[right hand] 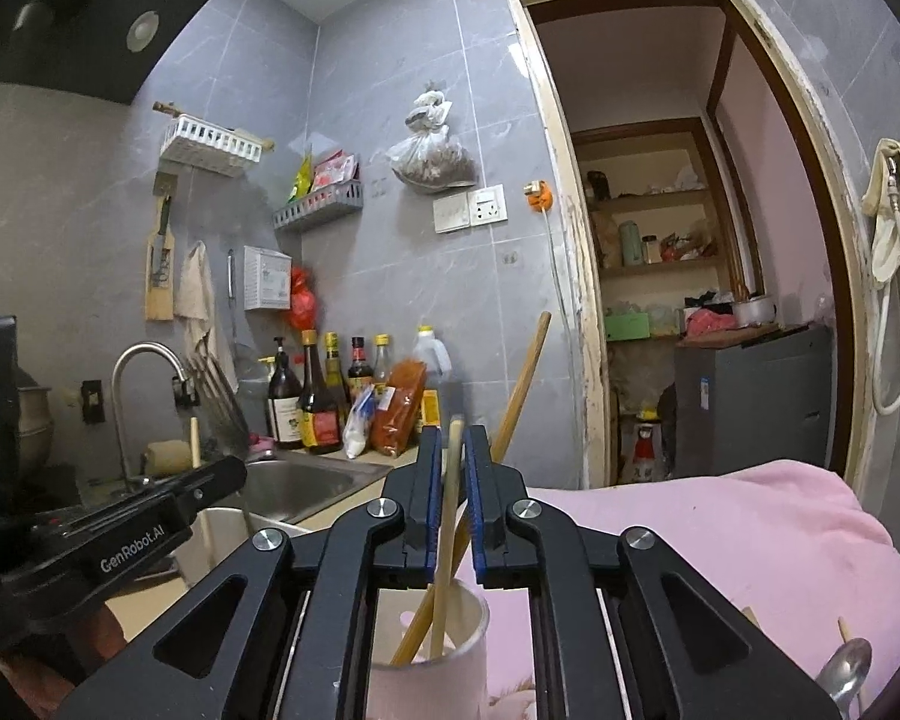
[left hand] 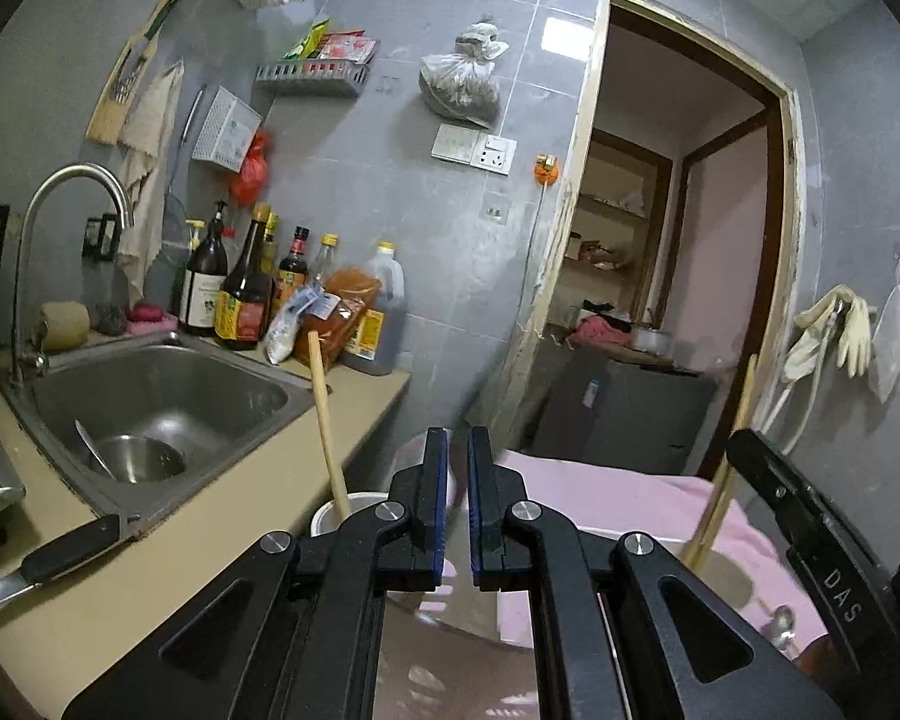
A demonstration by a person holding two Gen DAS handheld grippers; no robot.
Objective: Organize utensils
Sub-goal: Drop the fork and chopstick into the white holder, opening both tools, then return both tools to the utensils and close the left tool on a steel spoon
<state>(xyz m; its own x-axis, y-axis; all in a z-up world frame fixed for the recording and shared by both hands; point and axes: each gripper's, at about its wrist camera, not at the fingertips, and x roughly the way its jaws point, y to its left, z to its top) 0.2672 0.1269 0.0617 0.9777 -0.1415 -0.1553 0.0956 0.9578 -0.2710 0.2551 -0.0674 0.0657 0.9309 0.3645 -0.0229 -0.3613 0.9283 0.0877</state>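
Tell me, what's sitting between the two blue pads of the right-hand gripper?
A pale wooden chopstick, its lower end standing in the cup below the right gripper. The right wrist view shows this.

Sink (left hand: 150, 384) sat in the counter (left hand: 198, 546), bowl (left hand: 138, 457) inside it, tap (left hand: 48, 228) at its back-left corner. Bottles (left hand: 243, 294) stood at the counter's back edge, right of the sink. Knife (left hand: 54, 558) lay on the front edge. Holder (right hand: 450, 648) held sticks (right hand: 444, 540). Spoon (right hand: 846, 666) lay on the cloth (right hand: 720, 540), right of the holder.

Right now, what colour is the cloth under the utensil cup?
Pale pink cloth, plain where visible; clearest in the right wrist view.
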